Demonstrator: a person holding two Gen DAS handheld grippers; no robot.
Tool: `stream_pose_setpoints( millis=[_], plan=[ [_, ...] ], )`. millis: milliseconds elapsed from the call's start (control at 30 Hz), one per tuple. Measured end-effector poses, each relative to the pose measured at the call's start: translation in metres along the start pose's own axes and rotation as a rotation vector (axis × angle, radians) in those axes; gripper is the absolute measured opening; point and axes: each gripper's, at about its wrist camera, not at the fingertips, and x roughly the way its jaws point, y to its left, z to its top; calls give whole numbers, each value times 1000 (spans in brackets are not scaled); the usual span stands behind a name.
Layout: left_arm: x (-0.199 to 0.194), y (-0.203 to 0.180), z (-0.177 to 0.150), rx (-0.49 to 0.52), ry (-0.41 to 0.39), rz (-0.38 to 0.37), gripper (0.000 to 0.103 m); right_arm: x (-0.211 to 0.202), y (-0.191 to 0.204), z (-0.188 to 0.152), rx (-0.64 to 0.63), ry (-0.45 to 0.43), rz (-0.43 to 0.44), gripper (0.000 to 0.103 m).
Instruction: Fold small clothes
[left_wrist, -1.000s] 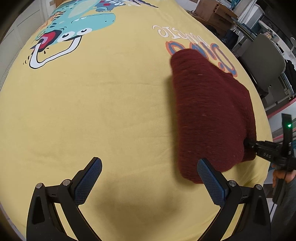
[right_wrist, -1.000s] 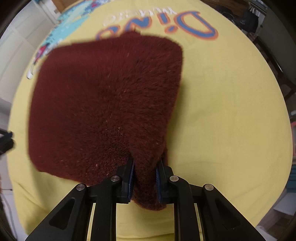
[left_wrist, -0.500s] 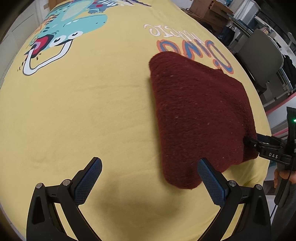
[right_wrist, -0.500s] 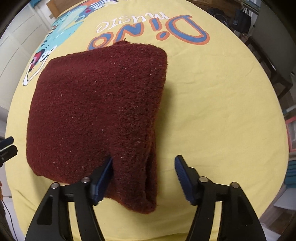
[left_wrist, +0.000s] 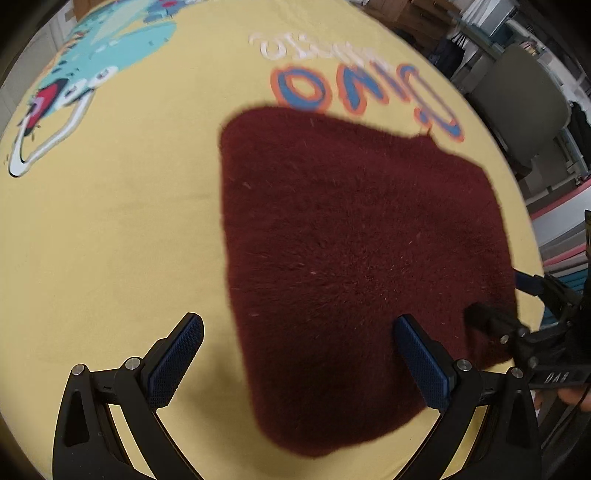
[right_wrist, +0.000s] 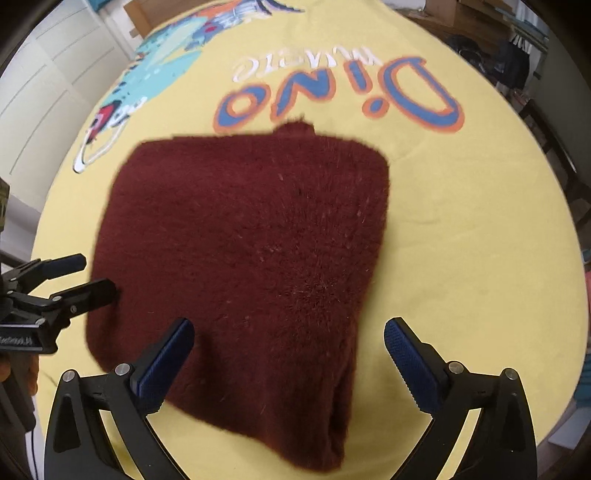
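The folded maroon garment (right_wrist: 243, 258) is seen lying ahead between both spread, empty claws, left claw (left_wrist: 299, 363) and right claw (right_wrist: 288, 363), each straddling a near corner.

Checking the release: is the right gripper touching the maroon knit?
Cannot tell. The right wrist view shows the right gripper wide open astride the maroon knit, nothing pinched, but whether a pad grazes the fabric is unclear.

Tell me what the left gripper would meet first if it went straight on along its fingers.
Probably the folded maroon garment. The left gripper is open, and the garment's near left edge lies between and just beyond its fingers, on the yellow Dino cloth. Height above the fabric is unclear, so it could skim over the top.
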Motion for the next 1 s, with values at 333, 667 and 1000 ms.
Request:
stream_pose_setpoints(
  millis=[333, 667, 1000],
  plan=[
    [39, 0, -6, -28, 26, -28, 103, 36, -24, -17, 106, 1, 143, 103],
    [50, -5, -6, -8, 28, -10, 103, 44, -13, -11, 105, 23, 157, 87],
    [33, -8, 0, 45, 7, -70, 54, 15, 24, -4, 27, -23, 63, 44]
  ],
)
